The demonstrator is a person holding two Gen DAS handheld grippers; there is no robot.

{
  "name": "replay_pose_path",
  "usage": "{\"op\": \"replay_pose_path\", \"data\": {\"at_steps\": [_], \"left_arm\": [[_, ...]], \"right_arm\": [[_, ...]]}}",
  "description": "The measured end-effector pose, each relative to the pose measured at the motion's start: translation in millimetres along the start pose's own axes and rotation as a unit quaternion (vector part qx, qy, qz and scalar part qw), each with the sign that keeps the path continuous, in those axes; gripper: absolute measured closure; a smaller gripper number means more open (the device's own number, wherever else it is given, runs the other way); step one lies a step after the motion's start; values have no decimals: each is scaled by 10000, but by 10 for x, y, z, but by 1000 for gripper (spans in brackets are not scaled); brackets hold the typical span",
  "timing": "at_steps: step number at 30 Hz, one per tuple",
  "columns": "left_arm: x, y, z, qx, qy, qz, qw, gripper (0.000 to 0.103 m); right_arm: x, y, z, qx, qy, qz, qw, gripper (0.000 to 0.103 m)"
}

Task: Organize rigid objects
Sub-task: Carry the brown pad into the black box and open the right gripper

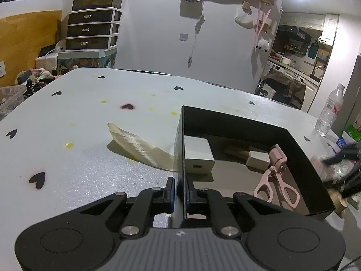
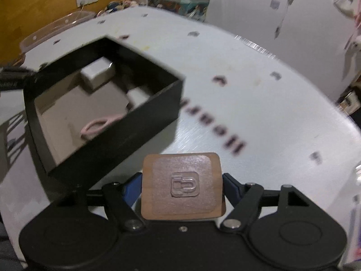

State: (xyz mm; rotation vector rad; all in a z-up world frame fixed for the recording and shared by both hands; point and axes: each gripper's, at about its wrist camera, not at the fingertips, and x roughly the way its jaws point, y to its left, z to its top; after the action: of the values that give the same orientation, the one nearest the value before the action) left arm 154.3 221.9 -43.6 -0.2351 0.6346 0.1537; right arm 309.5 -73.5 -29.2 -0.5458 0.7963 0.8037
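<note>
On the white table (image 1: 90,158), the left hand-held gripper (image 1: 180,192) pinches the black box (image 1: 248,122) wall; the right hand-held gripper (image 2: 182,187) clasps a brown compact (image 2: 182,185).

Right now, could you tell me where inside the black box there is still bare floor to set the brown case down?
The black box has bare floor in its near middle, between the white cube and the pink eyelash curler. Its far right corner is crowded by the small white block. The right claw grips the brown case; the left claw pinches the wall.
</note>
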Motion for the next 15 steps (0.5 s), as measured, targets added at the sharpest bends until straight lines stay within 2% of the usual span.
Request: {"op": "replay_pose_path", "data": {"at_steps": [4,8,15], "left_arm": [[-49,13,-5,-1,-39,-51,10000,93],[-94,23,-12,14,-92,-87,9999,93],[-128,30,-32,45,-122,-151,9998,94]], "right_arm": [[-265,-13,260,-179,-455,-79,9988,27],[-342,205,527,-555,-747,379,9949,27],[105,884,843,-1722,-346,1317,9756,27]]}}
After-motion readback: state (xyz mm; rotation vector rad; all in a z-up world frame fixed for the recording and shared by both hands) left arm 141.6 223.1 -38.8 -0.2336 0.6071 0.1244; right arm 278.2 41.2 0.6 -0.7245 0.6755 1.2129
